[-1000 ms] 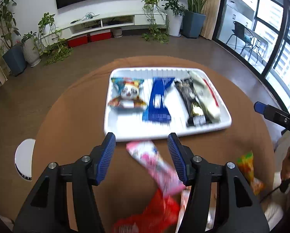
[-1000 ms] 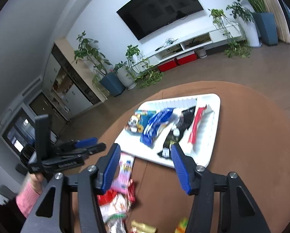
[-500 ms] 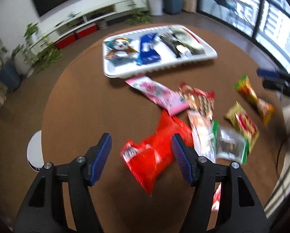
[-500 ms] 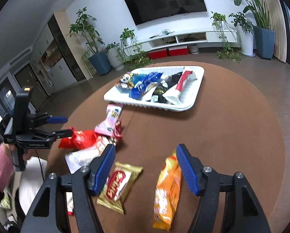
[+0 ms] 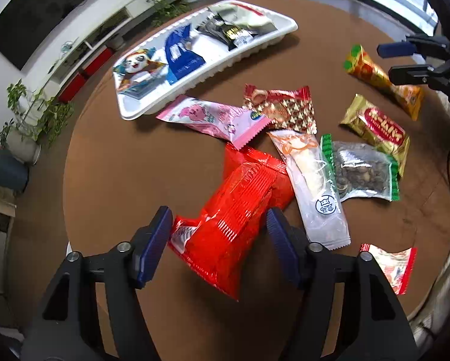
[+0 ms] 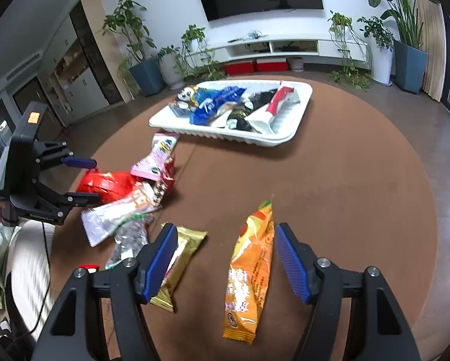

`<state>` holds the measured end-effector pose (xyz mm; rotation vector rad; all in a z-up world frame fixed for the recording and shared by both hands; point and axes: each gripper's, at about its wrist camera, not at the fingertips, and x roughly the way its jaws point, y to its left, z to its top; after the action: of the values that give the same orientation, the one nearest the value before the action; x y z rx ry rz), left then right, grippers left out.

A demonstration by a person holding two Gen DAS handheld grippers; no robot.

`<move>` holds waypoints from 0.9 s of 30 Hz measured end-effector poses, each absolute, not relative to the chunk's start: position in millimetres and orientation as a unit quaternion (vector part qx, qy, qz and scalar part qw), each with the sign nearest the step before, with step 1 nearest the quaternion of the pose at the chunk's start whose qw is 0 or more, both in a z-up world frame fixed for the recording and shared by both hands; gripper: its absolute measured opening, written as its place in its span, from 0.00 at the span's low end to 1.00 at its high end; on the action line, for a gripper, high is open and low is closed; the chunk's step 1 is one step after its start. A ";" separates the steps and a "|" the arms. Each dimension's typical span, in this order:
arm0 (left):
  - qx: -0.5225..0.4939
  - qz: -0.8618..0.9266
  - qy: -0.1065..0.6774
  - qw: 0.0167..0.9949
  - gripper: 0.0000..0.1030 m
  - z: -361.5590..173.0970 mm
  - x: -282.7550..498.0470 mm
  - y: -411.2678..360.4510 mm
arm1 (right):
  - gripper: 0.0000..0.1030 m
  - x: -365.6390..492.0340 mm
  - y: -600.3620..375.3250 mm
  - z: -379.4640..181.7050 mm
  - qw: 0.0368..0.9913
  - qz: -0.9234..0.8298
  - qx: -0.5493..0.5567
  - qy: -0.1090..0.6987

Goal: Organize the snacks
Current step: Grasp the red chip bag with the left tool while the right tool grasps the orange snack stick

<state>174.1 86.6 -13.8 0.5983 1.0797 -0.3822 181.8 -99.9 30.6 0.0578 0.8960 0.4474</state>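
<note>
Hovering low over the round brown table (image 5: pixel 110 162), the left gripper (image 5: pixel 217 228) has its blue-padded jaws spread wide on either side of a red snack bag (image 5: pixel 240 207), which lies flat on the table; whether the pads touch the wrapper I cannot tell. Across the table the right gripper (image 6: pixel 223 251) is just as wide, with an orange snack packet (image 6: pixel 249 273) lying lengthwise between its fingers and a gold packet (image 6: pixel 180 258) partly under the left finger. Loose snacks crowd the middle of the table: a pink packet (image 5: pixel 213 118) whose end touches the white tray (image 5: pixel 273 40), a red-and-gold patterned packet (image 5: pixel 282 108) overlapping it, a long white packet (image 5: pixel 312 180) beside the red bag, and a clear bag with green edges (image 5: pixel 360 171) next to that. A small red-and-white packet (image 5: pixel 393 267) sits alone near the table's edge. Inside the tray lie a panda-printed packet (image 5: pixel 137 69), a blue packet (image 5: pixel 180 51), a black packet (image 5: pixel 228 31) and a white one with a red stripe (image 6: pixel 277 105), side by side.
</note>
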 end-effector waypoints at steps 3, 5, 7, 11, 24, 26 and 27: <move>0.286 -0.180 0.507 0.793 0.65 -20.0 180.1 84.0 | 0.68 183.0 -98.3 26.3 0.874 0.205 0.019 0.440; 0.284 -0.182 0.510 0.791 0.67 -23.2 184.0 83.6 | 0.68 183.3 -97.3 22.8 0.871 0.202 0.015 0.448; 0.282 -0.184 0.514 0.789 0.67 -25.9 185.9 84.2 | 0.68 183.7 -96.3 19.1 0.868 0.198 0.011 0.455; 0.270 -0.190 0.525 0.785 0.67 -33.2 190.3 86.9 | 0.68 184.6 -95.9 12.2 0.862 0.190 0.006 0.469; 0.258 -0.189 0.525 0.789 0.67 -43.1 195.4 87.7 | 0.60 184.6 -95.2 3.6 0.855 0.179 -0.009 0.486; 0.256 -0.188 0.523 0.791 0.67 -42.1 192.3 87.6 | 0.58 183.9 -95.6 3.2 0.857 0.176 -0.012 0.485; 0.255 -0.187 0.522 0.792 0.66 -42.2 192.1 87.5 | 0.54 184.1 -95.8 3.0 0.857 0.174 -0.013 0.485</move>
<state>192.1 87.5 -42.2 0.5494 1.1234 -0.4023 184.1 -95.8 3.0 -0.0276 1.0187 0.3662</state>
